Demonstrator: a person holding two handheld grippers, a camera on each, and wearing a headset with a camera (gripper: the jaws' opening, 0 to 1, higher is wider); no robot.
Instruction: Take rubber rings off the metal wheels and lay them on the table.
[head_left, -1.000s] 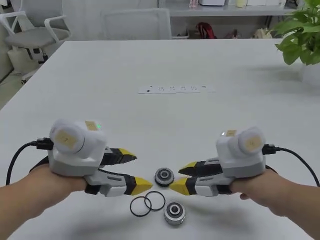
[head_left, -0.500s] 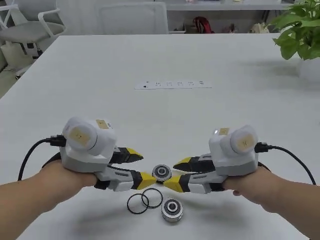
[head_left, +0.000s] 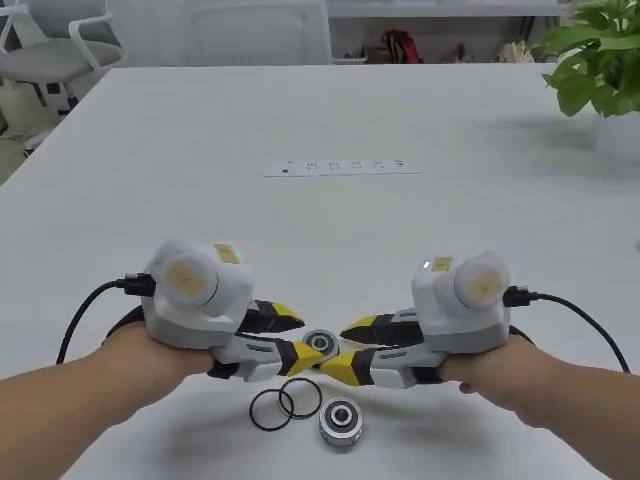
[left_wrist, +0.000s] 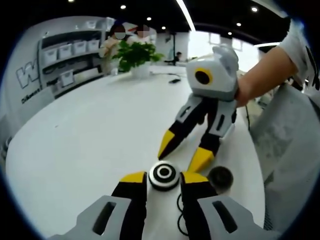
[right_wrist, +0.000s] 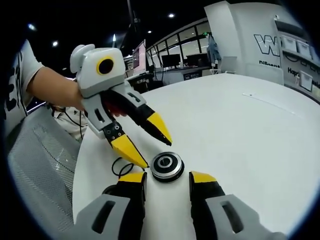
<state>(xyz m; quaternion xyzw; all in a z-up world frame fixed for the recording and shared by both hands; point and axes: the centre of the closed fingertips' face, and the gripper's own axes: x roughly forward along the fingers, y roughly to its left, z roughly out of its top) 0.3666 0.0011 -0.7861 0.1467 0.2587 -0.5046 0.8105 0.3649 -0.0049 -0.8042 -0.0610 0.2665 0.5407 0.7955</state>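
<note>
**Tabletop** (head_left: 330, 240), white. It carries the work at its near edge and a power strip (head_left: 340, 166) well beyond.

**Metal wheel, in hand** (head_left: 320, 342). It lies flat on the tabletop with its axle upright, between the two grippers' tips. A dark outer band suggests its rubber ring is still on.

**Left gripper** (right_wrist: 156, 151). The jaws are parted to about the wheel's width, with the yellow tips at either side of the rim. No firm clamp is evident.

**Right gripper** (left_wrist: 181, 159). The jaws are spread wide and hold nothing. The wheel sits just ahead of the tips, centred on the gap.

**Governing relation.** The grippers face each other across the wheel, and the left is the closer. It likely steadies the wheel while the right peels.

**Rubber rings** (head_left: 270, 409), two. They overlap, loose on the tabletop near the person.

**Second wheel** (head_left: 341, 421). It sits just beside the rings, and its rim is bright.
</note>
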